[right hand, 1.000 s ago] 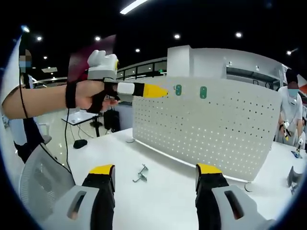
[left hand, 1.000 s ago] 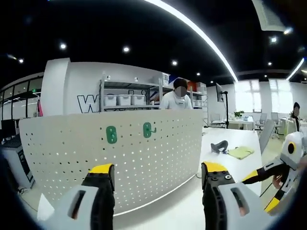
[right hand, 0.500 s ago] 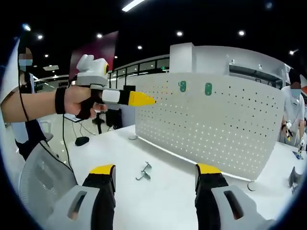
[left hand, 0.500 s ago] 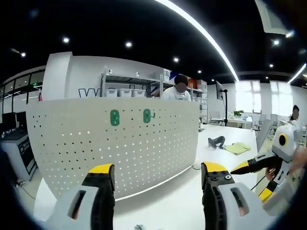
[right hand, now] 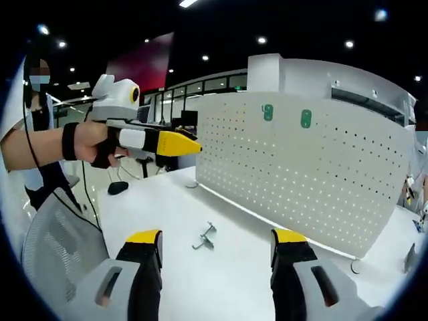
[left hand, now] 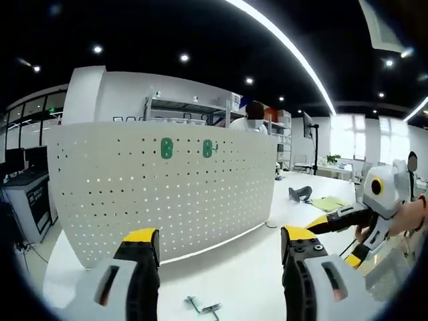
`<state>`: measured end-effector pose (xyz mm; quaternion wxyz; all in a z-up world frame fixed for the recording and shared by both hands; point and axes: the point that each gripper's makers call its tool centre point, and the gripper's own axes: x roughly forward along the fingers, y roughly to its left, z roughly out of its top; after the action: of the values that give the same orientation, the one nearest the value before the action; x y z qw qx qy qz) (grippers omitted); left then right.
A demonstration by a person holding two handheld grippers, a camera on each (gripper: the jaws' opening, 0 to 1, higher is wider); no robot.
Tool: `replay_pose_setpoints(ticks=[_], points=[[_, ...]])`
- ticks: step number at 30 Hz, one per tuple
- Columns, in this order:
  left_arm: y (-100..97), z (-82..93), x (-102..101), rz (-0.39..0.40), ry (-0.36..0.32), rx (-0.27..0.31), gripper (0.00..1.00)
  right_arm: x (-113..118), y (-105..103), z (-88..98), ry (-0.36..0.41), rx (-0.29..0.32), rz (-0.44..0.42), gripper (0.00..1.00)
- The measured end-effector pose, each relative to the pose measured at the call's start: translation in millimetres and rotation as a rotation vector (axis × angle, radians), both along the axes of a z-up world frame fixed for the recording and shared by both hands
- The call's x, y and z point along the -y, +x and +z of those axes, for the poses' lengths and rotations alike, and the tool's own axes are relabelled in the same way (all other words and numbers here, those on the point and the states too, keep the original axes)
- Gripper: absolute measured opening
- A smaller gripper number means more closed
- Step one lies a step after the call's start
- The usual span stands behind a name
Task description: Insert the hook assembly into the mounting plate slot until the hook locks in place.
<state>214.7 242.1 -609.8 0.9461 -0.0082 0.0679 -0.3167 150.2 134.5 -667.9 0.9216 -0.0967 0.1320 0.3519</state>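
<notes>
Two hand-held grippers, my left hand-held gripper (left hand: 217,251) and right hand-held gripper (right hand: 215,251), have jaws wide apart, gripping nothing. Just ahead between the right's jaws, the small bent-metal hook assembly (right hand: 204,238) lies on the white worktop (right hand: 167,214); beyond stands the white perforated mounting plate (right hand: 301,174).

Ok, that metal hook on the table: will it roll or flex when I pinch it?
The metal hook looks like thin bent wire with a small plate, so probably stiff and light. Its crooked shape lies flat on the white table, unlikely to roll. On that smooth top, it may skid.
</notes>
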Motion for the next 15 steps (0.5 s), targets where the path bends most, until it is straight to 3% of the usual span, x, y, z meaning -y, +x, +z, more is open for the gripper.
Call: replay_pose_setpoints(ticks=[15], points=[[-19.1,-18.3,-14,0.005,-0.009,-0.049,0.76,-18,14,-16.7,-0.048,-0.046,0.045,0.61]])
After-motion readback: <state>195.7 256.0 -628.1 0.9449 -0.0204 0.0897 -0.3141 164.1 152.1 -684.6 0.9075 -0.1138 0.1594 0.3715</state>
